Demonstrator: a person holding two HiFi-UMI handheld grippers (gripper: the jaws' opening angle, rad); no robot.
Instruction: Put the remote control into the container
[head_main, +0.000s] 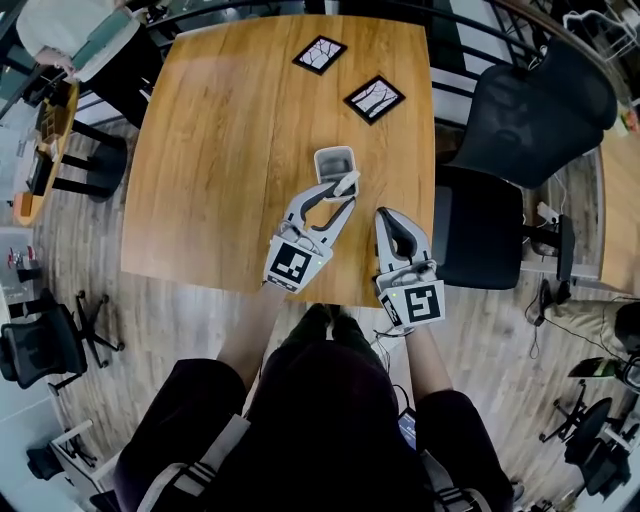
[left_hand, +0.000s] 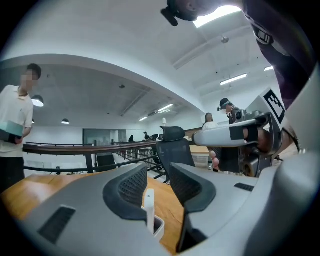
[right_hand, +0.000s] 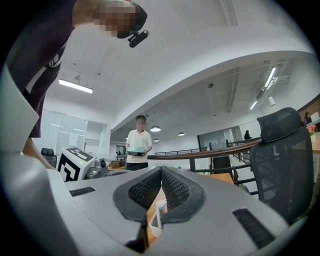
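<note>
The table (head_main: 250, 150) is of warm orange-brown wood with a fine grain. At its far part, the far mat (head_main: 320, 54) and the near mat (head_main: 374, 98) are black with thin white branching lines. The container (head_main: 335, 160) is pale grey, and the remote control (left_hand: 149, 210) is white. The left gripper (left_hand: 157, 170) and the right gripper (right_hand: 161, 175) are light grey with black textured pads. Each marker cube (head_main: 290, 264) has black square patterns on white. The office chair (head_main: 530, 110) on the right is black.

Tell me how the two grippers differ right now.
The left gripper has its jaws apart; the right gripper has them together. The left gripper's tips are at the container; the right gripper ends short of it. Both are grey, each with a marker cube.
</note>
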